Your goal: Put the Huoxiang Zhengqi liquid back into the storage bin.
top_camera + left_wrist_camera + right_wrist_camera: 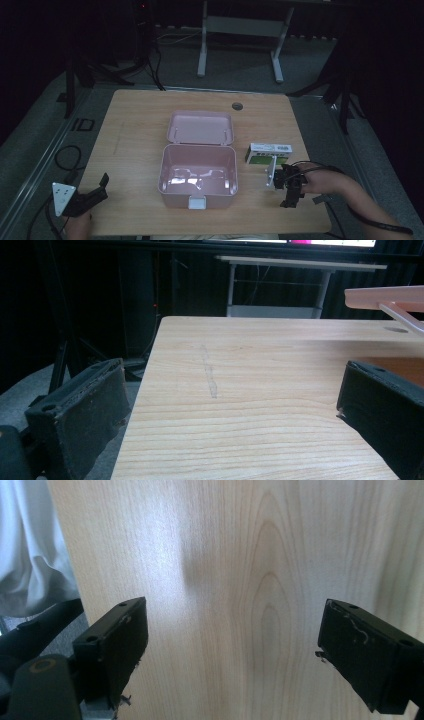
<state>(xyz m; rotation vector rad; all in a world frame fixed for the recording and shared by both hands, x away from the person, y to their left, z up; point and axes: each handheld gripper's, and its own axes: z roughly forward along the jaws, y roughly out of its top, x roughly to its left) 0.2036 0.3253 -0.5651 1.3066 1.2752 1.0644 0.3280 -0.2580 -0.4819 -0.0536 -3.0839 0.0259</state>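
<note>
Green carton (268, 153) beside pink box (198, 176); right tool (292, 196) near, wide, empty.

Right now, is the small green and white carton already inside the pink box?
No, the carton lies on the table to the right of the open pink box, whose inside holds nothing.

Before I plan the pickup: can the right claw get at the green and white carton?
Probably yes. The right claw is open, and bare table lies between it and the green and white carton just beyond; nothing blocks the way.
</note>
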